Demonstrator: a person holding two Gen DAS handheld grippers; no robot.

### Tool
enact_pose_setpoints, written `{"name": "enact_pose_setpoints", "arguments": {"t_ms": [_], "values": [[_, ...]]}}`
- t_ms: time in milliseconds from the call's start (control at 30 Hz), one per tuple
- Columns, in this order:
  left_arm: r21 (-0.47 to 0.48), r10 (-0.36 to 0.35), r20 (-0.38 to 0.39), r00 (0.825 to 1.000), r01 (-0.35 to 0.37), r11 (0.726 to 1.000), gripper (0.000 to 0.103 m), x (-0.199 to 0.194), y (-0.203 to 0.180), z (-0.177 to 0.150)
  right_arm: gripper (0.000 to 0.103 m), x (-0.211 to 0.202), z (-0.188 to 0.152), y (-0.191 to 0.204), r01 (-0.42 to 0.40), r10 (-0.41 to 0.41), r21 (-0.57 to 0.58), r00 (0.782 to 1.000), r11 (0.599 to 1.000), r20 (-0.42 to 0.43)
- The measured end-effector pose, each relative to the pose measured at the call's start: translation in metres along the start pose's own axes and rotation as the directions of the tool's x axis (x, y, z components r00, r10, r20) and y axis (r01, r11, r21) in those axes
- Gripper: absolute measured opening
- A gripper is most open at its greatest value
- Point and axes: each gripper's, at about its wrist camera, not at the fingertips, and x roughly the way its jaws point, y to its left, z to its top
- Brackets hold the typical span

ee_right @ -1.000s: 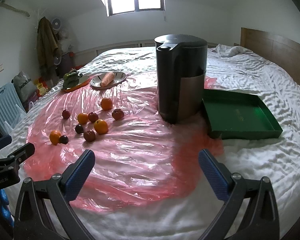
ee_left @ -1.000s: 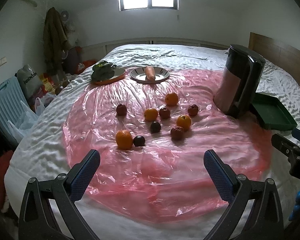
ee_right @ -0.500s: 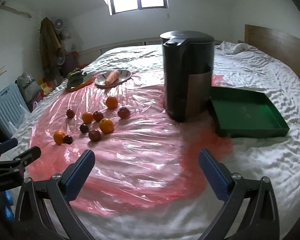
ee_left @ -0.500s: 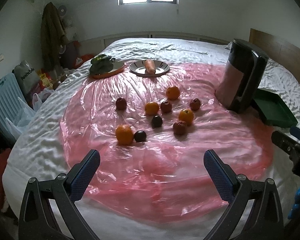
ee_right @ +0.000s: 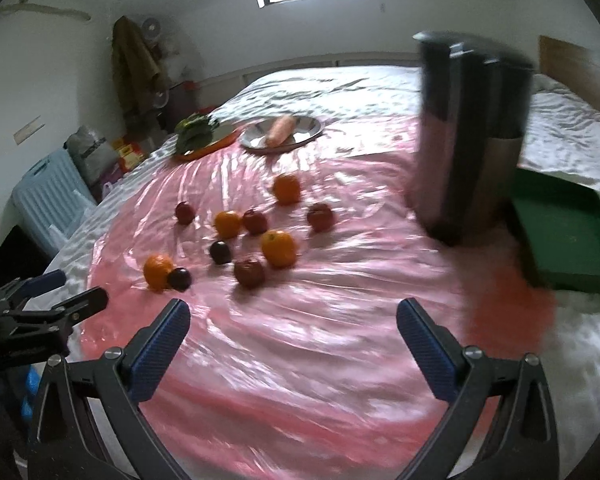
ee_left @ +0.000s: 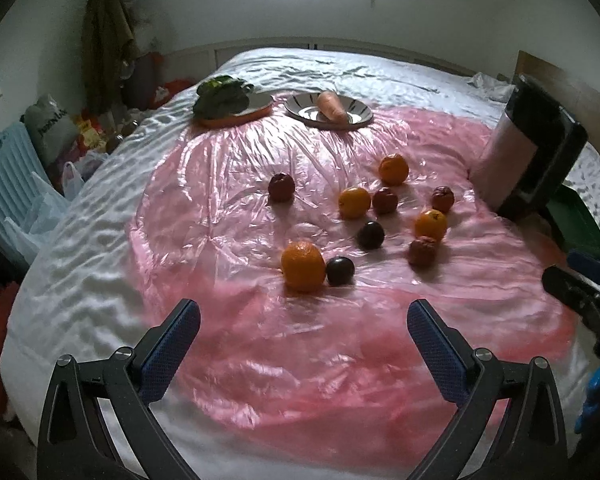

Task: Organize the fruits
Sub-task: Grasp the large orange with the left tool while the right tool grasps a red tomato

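A: Any writing to read?

B: Only print on a grey bag (ee_left: 50, 128) beside the bed, too small to make out.

A: The fruits?

B: Round oranges (ee_left: 303, 266) and dark, smooth plums (ee_left: 340, 270) lie loose on the crinkled, glossy pink plastic sheet (ee_left: 236, 184) over the quilted white bed (ee_left: 100, 216), near a dark cylindrical kettle (ee_right: 470, 136) and a flat green tray (ee_right: 566, 236).

A: The tongs?

B: Left tongs (ee_left: 303, 338) and right tongs (ee_right: 293, 332) both gape wide, holding nothing, their blue ribbed pads (ee_right: 160, 350) bare.

bed (ee_left: 100, 248) | white cover | pink plastic sheet (ee_left: 236, 184) spread on top | green tray (ee_right: 568, 236) at sheet's edge
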Motion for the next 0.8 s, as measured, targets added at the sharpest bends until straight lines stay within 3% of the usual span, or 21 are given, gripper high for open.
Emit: {"name": "enact_pose_setpoints", "arguments": {"t_ms": [133,300,500,667,800], "values": [[0.048,-0.053,-0.024,0.998,0.054,0.997,0.095,0.02,-0.005,0.01,0.103,0.029,0.006,0.013,-0.059,0.058,-0.02,0.997,0.998,-0.05],[0.068,-0.063,-0.061,0.996,0.068,0.995,0.088,0.046,-0.003,0.018,0.103,0.061,0.014,0.021,-0.108,0.103,-0.045,0.99,0.993,-0.101],[0.027,-0.063,-0.098,0.993,0.066,0.997,0.079,0.073,0.016,0.024,0.103,0.093,0.015,0.023,-0.161,0.151,-0.047,0.973,0.986,-0.173],[-0.003,-0.071,-0.125,0.99,0.072,0.997,0.07,0.092,0.021,0.024,0.096,0.109,0.016,0.022,-0.187,0.177,-0.034,0.964,0.982,-0.199],[-0.02,-0.081,-0.137,0.987,0.079,0.997,0.068,0.099,0.022,0.022,0.093,0.118,0.018,0.024,-0.205,0.194,-0.029,0.957,0.978,-0.215]]}}
